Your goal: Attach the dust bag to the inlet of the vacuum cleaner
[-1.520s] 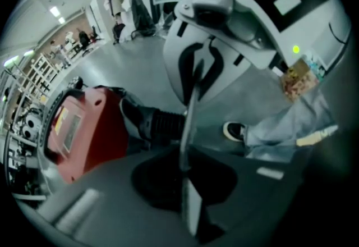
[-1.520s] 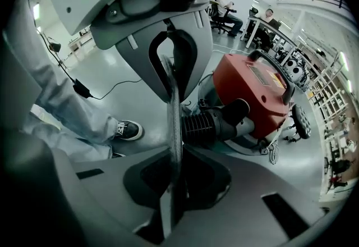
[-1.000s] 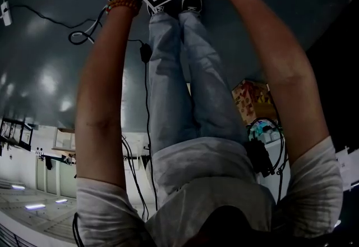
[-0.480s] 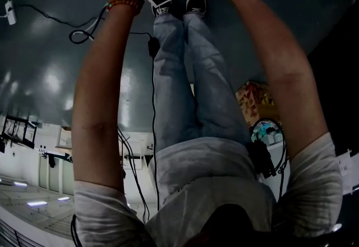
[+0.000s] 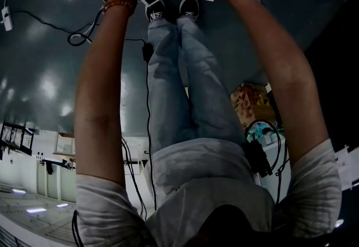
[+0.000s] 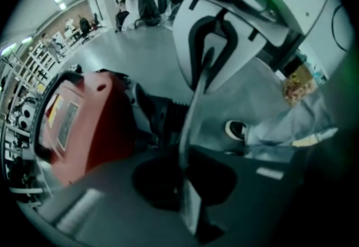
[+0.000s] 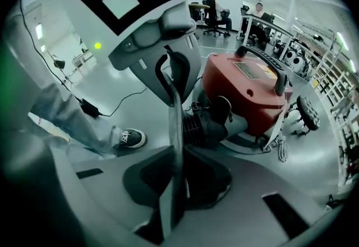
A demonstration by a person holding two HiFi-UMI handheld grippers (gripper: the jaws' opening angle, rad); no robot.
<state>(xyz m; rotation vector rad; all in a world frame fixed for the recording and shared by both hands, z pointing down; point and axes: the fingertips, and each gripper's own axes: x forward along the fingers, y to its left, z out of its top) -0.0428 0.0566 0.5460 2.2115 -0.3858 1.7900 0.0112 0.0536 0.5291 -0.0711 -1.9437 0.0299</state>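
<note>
The red vacuum cleaner stands on the grey floor just beyond both claws, with its black ribbed hose stub towards them. The left claw is pressed narrow, jaws together with nothing visible between them, and so is the right claw. Each partly blocks the other's sight of the machine. A sneaker rests near the vacuum's base. Only the head view shows the person's jeans, a looped cable and a cardboard box. The vacuum shows only in the gripper views.
</note>
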